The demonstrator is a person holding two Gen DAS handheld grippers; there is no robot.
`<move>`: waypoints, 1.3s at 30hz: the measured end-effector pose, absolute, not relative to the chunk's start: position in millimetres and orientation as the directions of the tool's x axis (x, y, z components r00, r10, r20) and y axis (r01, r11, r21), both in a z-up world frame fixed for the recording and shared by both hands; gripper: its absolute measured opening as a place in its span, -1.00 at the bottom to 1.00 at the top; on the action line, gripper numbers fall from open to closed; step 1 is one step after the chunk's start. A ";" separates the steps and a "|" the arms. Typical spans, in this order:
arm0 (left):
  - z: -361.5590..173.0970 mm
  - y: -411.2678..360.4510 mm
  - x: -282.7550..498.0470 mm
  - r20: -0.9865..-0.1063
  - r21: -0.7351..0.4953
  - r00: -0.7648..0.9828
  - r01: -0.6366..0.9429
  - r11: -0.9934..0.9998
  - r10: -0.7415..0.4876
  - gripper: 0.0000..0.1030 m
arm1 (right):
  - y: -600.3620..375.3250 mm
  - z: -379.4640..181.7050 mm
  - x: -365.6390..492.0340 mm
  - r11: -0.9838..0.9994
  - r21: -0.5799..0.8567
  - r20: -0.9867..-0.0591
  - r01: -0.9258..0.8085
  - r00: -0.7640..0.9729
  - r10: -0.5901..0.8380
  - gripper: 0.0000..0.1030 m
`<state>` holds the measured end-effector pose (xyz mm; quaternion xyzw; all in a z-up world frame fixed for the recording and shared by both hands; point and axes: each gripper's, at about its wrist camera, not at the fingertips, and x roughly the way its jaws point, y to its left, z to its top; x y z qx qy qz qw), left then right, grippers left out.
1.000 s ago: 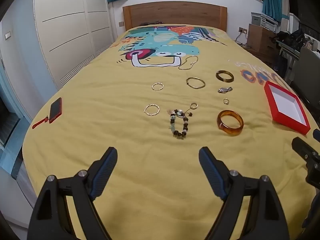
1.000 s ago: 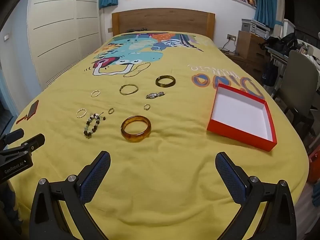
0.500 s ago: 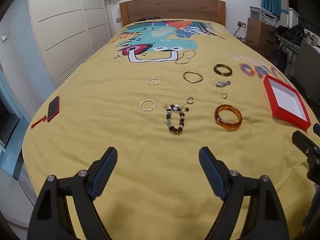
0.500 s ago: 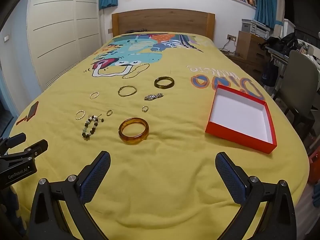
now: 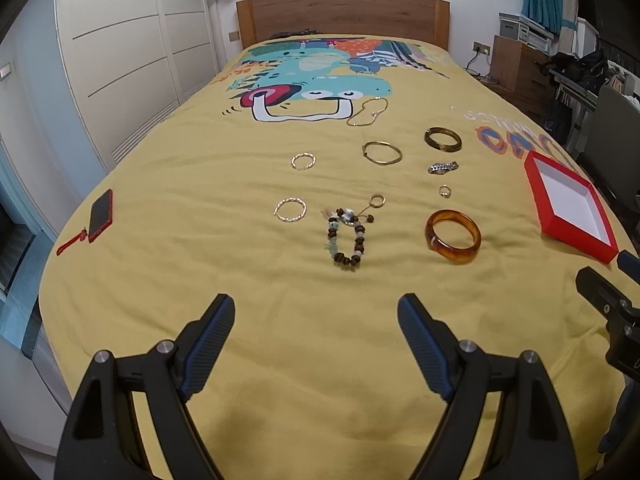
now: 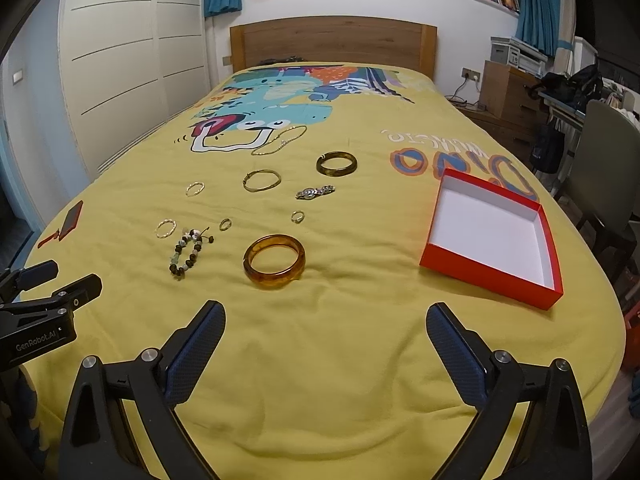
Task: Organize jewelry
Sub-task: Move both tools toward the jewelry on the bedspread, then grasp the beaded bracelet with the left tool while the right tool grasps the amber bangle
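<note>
Jewelry lies spread on a yellow bedspread (image 6: 340,340). An amber bangle (image 6: 274,261) (image 5: 453,236) lies nearest. A beaded bracelet (image 6: 185,253) (image 5: 347,237) lies left of it. Behind are thin gold rings, a gold bangle (image 6: 262,180), a dark bangle (image 6: 336,164), a silver chain bracelet (image 6: 315,192) and a gold chain (image 6: 280,141). An empty red box (image 6: 494,236) (image 5: 568,210) with a white inside lies at the right. My left gripper (image 5: 316,316) is open and empty, short of the beaded bracelet. My right gripper (image 6: 324,320) is open and empty, short of the amber bangle.
A red phone (image 5: 100,216) with a strap lies near the bed's left edge. A wooden headboard (image 6: 332,44) stands at the far end. White wardrobes line the left wall. A chair (image 6: 612,168) and a cluttered desk stand to the right of the bed.
Both grippers have moved slightly forward and tilted, so the jewelry sits a little lower and closer in the right view. Both stay open and empty. Nothing on the bed has moved.
</note>
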<state>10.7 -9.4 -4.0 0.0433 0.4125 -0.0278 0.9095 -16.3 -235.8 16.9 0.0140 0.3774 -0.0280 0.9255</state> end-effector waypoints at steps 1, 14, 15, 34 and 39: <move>-4.9 -8.8 11.2 -0.755 0.053 0.655 0.086 0.995 -0.017 0.61 | -235.6 17.1 -16.6 0.998 0.005 -0.700 0.061 0.713 -0.040 0.93; -8.7 -2.9 12.6 -0.741 0.049 0.671 0.053 0.997 0.000 0.61 | -230.2 16.9 -14.8 0.999 -0.003 -0.705 0.046 0.708 -0.035 0.93; -8.8 -1.6 12.9 -0.739 0.047 0.674 0.050 0.998 0.001 0.61 | -229.3 16.6 -14.5 0.999 -0.003 -0.706 0.043 0.708 -0.032 0.92; -30.2 7.5 51.9 -0.792 -0.054 0.604 0.081 0.995 -0.092 0.61 | -229.2 -3.3 17.6 0.993 0.104 -0.760 -0.061 0.639 0.119 0.24; -43.7 -4.8 83.2 -0.808 -0.061 0.580 0.096 0.994 -0.105 0.61 | -241.2 -9.6 55.8 0.992 0.113 -0.775 -0.064 0.619 0.128 0.15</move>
